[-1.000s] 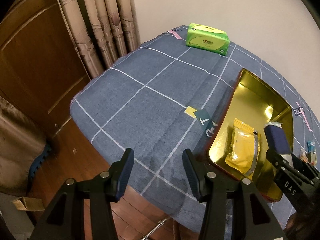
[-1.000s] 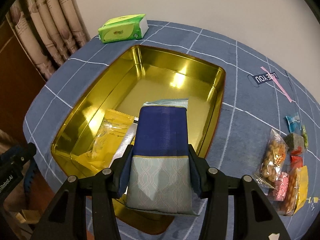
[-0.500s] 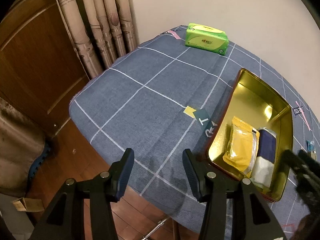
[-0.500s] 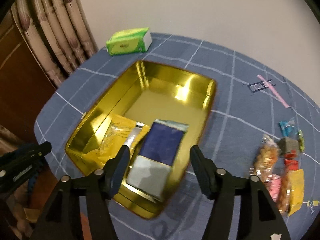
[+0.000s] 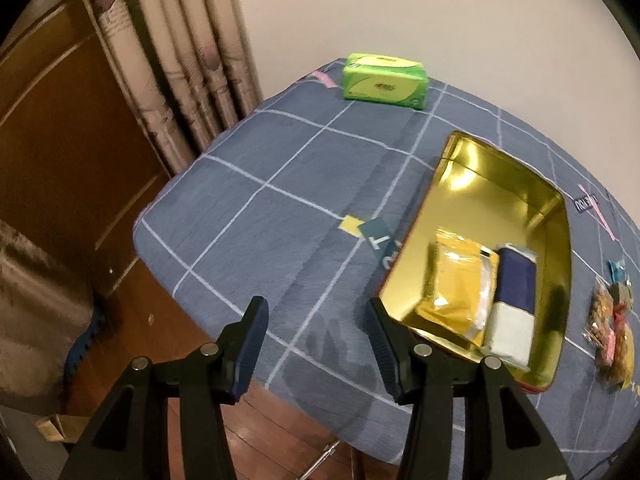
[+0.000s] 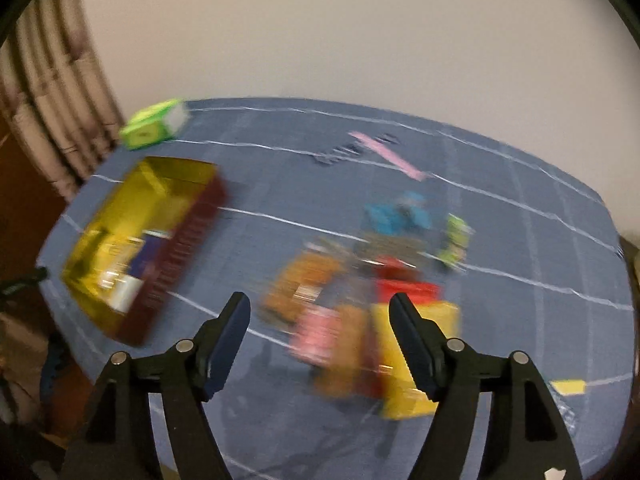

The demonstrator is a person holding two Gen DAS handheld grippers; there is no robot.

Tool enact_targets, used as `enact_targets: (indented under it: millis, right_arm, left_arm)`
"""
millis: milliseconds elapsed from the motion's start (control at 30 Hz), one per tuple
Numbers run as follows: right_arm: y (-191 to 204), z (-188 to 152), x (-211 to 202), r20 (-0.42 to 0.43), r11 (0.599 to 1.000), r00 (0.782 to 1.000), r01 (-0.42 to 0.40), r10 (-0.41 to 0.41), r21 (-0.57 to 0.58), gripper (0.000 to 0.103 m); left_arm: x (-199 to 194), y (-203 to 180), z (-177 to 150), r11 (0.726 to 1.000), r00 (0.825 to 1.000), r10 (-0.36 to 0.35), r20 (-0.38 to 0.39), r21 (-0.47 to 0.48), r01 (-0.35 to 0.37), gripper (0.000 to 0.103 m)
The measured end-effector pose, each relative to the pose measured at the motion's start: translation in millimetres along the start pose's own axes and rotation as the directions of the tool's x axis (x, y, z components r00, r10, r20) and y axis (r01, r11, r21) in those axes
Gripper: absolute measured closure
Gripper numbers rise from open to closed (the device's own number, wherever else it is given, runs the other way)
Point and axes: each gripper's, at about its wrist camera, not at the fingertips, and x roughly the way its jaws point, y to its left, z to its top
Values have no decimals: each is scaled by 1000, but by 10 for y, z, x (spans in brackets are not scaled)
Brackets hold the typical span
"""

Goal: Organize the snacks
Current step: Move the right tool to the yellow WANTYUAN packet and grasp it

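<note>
A gold tin tray (image 5: pixel 560 216) lies on the blue checked tablecloth. In it lie a yellow snack packet (image 5: pixel 452 280) and a navy-and-white packet (image 5: pixel 514 300) side by side. My left gripper (image 5: pixel 316 344) is open and empty over the table's near edge, left of the tray. In the blurred right wrist view, my right gripper (image 6: pixel 320 340) is open and empty above a pile of loose snack packets (image 6: pixel 352 300): orange, pink, red, yellow, blue and green. The tray (image 6: pixel 120 184) lies to its left. The pile also shows in the left wrist view (image 5: pixel 612 320), right of the tray.
A green tissue pack (image 5: pixel 384 82) sits at the table's far edge, also in the right wrist view (image 6: pixel 154 124). Curtains (image 5: pixel 172 60) and a wooden door (image 5: pixel 52 140) stand to the left. The wood floor lies below the near table edge. A white wall is behind.
My right gripper let go of the navy-and-white packet into the tray, opened, and swung right to above the loose snack pile. My left gripper stayed open and shifted slightly.
</note>
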Motion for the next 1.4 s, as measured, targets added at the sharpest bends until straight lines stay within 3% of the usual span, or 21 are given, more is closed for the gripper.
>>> enact_targets:
  millis: [133,300,667,1067,1300,1400]
  right_arm:
    - [-480,-204,100,-52,998,997,60,-58,34,33]
    - [-760,-422,239,-103,998,994,47,-41,52,33]
    - [-756,-477,496,-119,996,992,-32,42,85,33]
    - [-848,-516,555,-105,990,990,-86,97,109,46]
    - [-1061,-553,480,-68,994,997,-16,23,106,46]
    - [-1240,-559,499,-60,992,998,36,-29,120,46]
  left_arm:
    - [-73,-222,-39,998,1000,-7,9,66,7,52]
    - [-212,-551,-117,990,998,-54,20,129,51,52]
    - [-292,-1363,-207,959,989,-146,-6,246,143,52]
    - [-187,-2155,-278,904,977,-207,-46,372,209,52]
    - [-93,-2487,-267,875,964,-255,-78,406,265,52]
    - [-61,-2631,-266,850,951,-293,-101,427,308,52]
